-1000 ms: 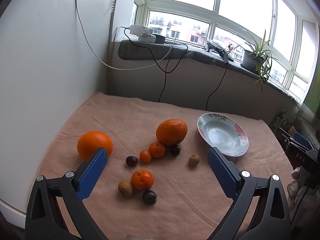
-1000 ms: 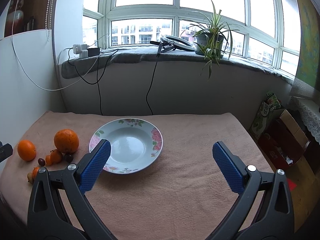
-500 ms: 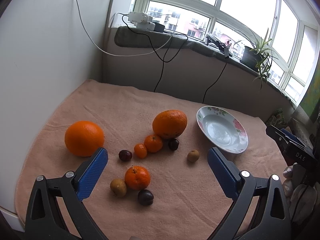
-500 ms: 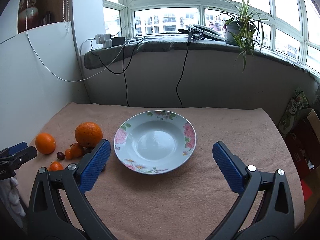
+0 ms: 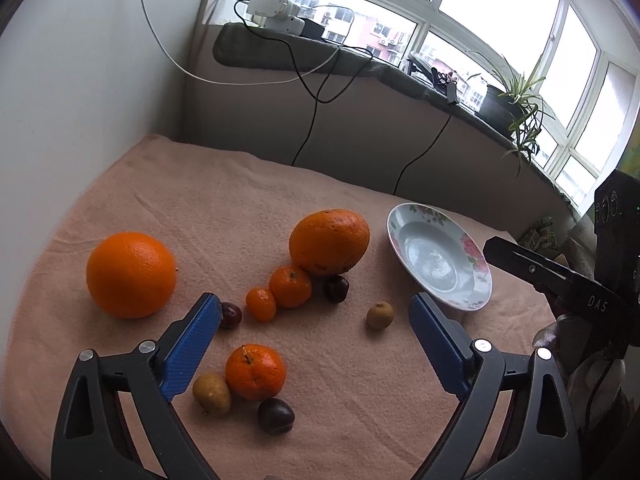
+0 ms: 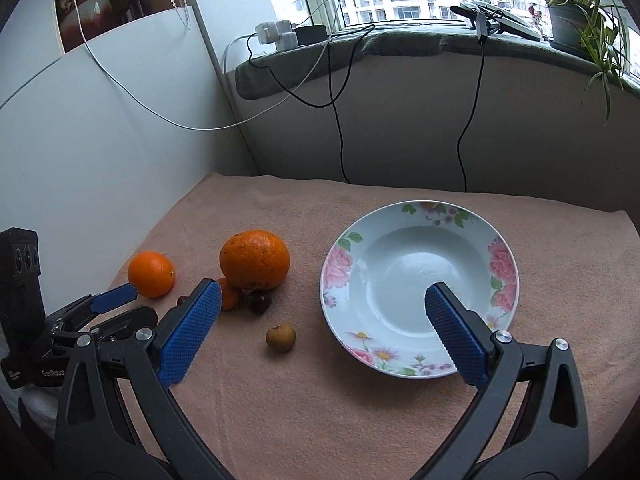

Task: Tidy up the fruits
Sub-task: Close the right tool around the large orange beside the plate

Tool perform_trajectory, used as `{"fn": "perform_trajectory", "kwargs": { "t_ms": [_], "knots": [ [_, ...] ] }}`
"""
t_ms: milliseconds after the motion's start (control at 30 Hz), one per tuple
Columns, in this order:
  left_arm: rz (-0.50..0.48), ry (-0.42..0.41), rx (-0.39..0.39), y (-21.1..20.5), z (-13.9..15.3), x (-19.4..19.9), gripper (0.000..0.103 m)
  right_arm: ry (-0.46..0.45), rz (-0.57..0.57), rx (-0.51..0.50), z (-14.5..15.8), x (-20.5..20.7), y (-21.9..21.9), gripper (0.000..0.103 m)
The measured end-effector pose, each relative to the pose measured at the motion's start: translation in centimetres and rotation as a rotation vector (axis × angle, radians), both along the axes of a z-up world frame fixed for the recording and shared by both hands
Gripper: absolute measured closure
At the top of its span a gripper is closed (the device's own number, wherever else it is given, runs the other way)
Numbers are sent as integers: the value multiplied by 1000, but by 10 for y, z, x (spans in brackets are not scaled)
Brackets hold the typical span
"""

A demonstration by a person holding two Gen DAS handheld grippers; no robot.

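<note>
While both tools gape empty, fruits (image 5: 256, 372) lie beside plate (image 6: 340, 276).

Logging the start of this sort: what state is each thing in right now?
left gripper: open, holding nothing
right gripper: open, holding nothing
plate: upright on the cloth, no fruit in it
large orange: on the cloth, touching a mandarin
lone orange: on the cloth, apart

Bright orange oranges (image 5: 131, 274), dark purple plums (image 5: 275, 415), white plate (image 6: 420, 236) with pink flowers, peach towel (image 6: 320, 400), blue fingers (image 5: 192, 346).
</note>
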State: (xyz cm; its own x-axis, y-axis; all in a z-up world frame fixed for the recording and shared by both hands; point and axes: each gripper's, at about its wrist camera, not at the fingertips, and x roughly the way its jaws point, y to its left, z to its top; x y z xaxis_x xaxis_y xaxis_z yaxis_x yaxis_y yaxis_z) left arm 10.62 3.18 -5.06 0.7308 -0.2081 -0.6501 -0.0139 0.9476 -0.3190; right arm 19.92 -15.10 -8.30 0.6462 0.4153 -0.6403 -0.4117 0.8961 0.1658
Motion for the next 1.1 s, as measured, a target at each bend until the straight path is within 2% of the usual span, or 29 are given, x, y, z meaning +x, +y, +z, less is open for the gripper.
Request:
{"fn": "perform_trajectory", "kwargs": {
  "t_ms": [33, 100, 733, 867, 967, 1100],
  "knots": [
    [-4, 2, -7, 0, -1, 2, 10, 10, 10, -1, -1, 5, 3, 0],
    [-17, 16, -29, 1, -4, 9, 22, 33, 35, -2, -3, 14, 10, 0],
    [-81, 94, -153, 2, -25, 64, 24, 282, 232, 38, -26, 84, 72, 5],
    [-90, 115, -173, 4, -32, 70, 25, 315, 255, 8, -32, 92, 84, 5],
    [-93, 126, -196, 4, -35, 74, 28, 355, 271, -9, -39, 98, 90, 24],
    [-97, 135, -204, 4, -37, 79, 28, 378, 261, -32, -47, 104, 94, 24]
  ]
}}
